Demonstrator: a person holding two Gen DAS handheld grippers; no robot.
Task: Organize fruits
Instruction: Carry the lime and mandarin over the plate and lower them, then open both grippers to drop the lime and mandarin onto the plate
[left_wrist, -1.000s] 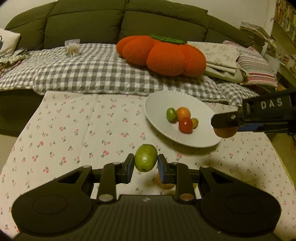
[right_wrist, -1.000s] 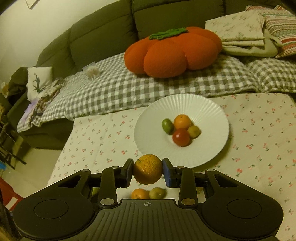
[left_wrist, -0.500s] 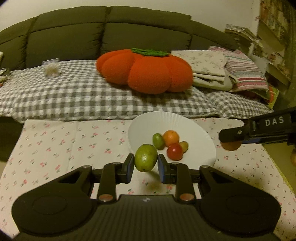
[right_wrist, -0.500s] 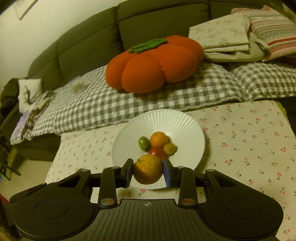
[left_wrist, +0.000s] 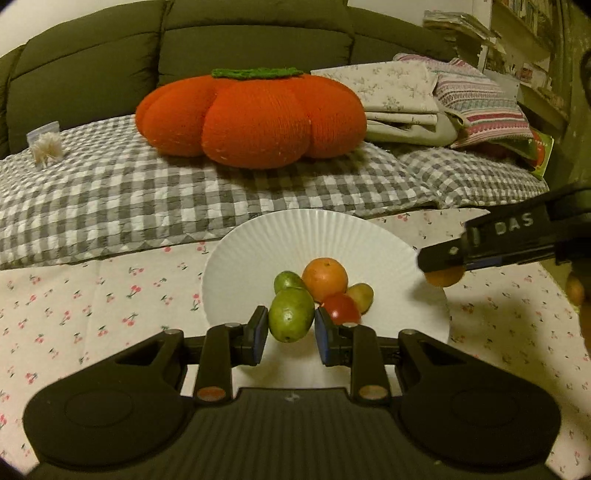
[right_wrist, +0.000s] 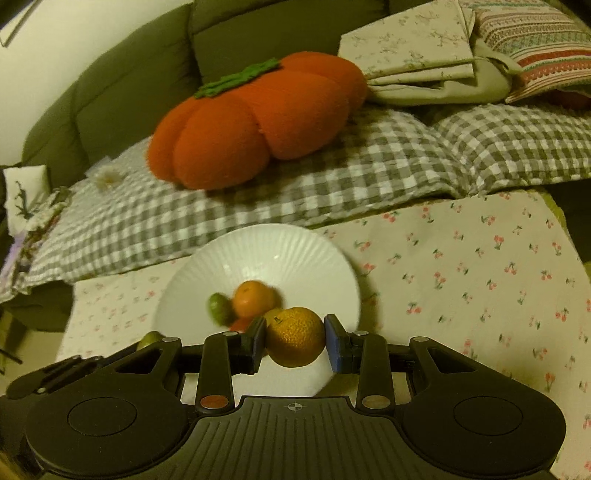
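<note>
My left gripper (left_wrist: 290, 334) is shut on a green pear-like fruit (left_wrist: 290, 314), held over the near edge of the white ribbed plate (left_wrist: 258, 243). The plate holds a small green fruit (left_wrist: 286, 280), an orange (left_wrist: 325, 277), a red fruit (left_wrist: 341, 306) and a yellow-green fruit (left_wrist: 362, 295). My right gripper (right_wrist: 295, 343) is shut on a dimpled orange (right_wrist: 295, 336) above the plate's near right rim (right_wrist: 221, 258). The right gripper also shows at the right of the left wrist view (left_wrist: 443, 269), its orange partly hidden.
The table has a cherry-print cloth (left_wrist: 92, 295). Behind it, a sofa bears a checked blanket (left_wrist: 110, 192), an orange pumpkin cushion (left_wrist: 251, 118) and folded linens (left_wrist: 424, 96). The left gripper's edge and its green fruit (right_wrist: 149, 338) show at the lower left of the right wrist view.
Both grippers have moved forward toward the plate, each still holding its fruit. The plate now sits close under both fruits. The loose fruits on the cloth have left view.
</note>
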